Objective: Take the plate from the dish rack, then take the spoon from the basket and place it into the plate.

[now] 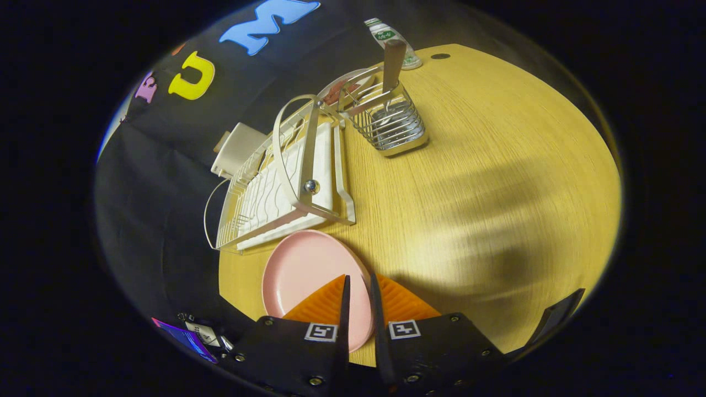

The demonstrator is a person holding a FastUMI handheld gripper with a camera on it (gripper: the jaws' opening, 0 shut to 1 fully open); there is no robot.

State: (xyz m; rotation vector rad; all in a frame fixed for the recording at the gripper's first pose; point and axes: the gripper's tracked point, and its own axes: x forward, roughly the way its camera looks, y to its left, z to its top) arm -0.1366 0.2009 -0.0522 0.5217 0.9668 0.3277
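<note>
Pinching pink plate (300, 273) rim in claw (358, 284), beside dish rack (281, 176)

A wooden table (496, 165) carries a dish rack (276, 187), basket (391, 124), plate (303, 270) and, seemingly, a bottle (386, 36).
</note>
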